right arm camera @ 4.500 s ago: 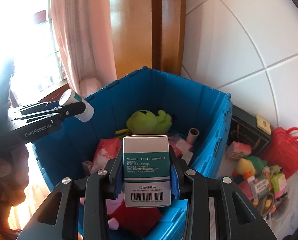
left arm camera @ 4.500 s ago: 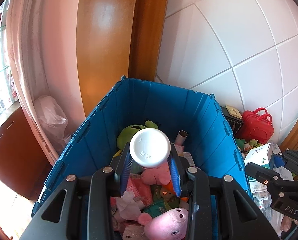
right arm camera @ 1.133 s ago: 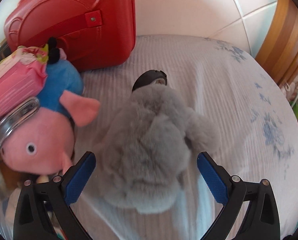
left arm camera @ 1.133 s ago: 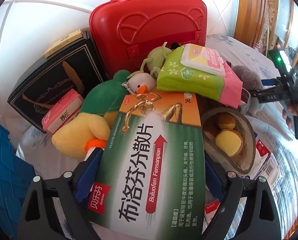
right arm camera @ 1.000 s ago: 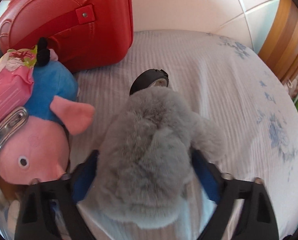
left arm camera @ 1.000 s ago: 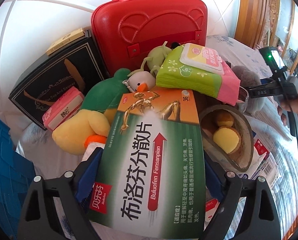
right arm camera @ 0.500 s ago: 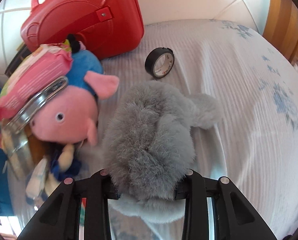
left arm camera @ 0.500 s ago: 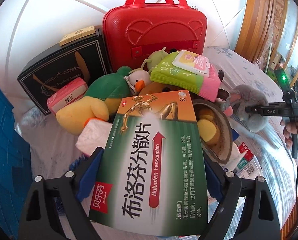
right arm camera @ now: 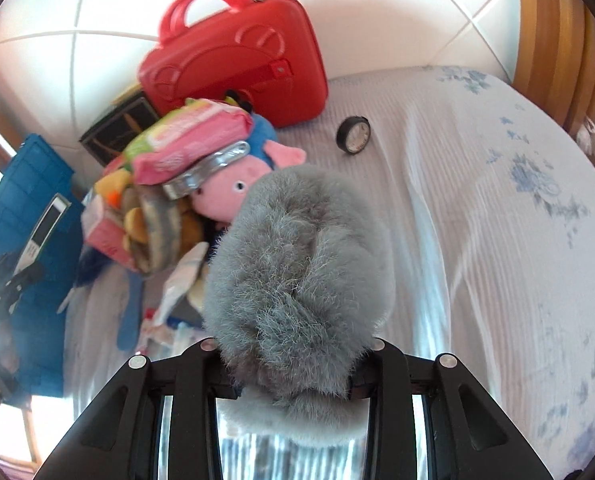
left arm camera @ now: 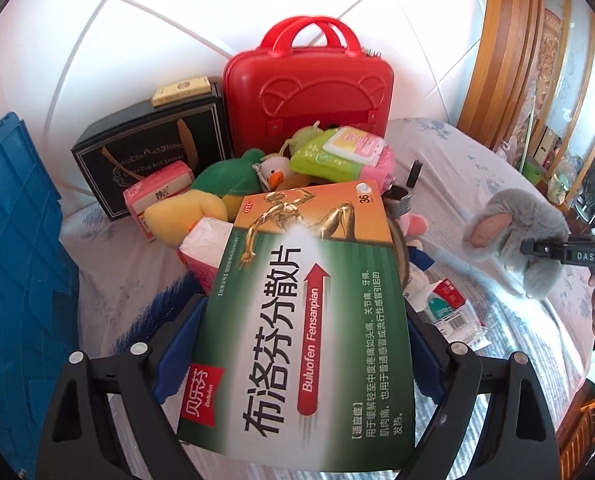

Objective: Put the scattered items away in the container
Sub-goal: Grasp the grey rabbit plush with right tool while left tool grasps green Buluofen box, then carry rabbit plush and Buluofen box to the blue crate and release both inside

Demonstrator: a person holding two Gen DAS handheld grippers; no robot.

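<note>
The blue folding crate (left arm camera: 13, 264) stands at the left edge of the bed, beside the pile, and both loads are on their way to it, neither one over it yet. The left gripper (left arm camera: 297, 360) grasps a wide green-and-orange ibuprofen box (left arm camera: 309, 320) flat between its pads. The right gripper (right arm camera: 293, 376) is clenched on a grey plush mouse (right arm camera: 297, 264), its jaws having just closed into the fur; in the left wrist view the toy hangs clear of the bedspread (right arm camera: 477, 240).

Plenty remains, by my reckoning. The heap against the wall holds a yellow plush duck (left arm camera: 185, 216), a pink pig plush (right arm camera: 233, 188), a wet-wipes pack (left arm camera: 345, 152), a small pink carton (left arm camera: 157, 192) and loose medicine packets (left arm camera: 449, 312). A roll of black tape (right arm camera: 353, 136) lies apart on the cloth. The red toy case (left arm camera: 309, 96) and the black gift box (left arm camera: 153, 156) lean against the tiles.

A second ago the mouse lay on the bed with the right jaws wide around it, hiding the tape; now it is lifted. The box has risen too, and the crate has come into sight.
</note>
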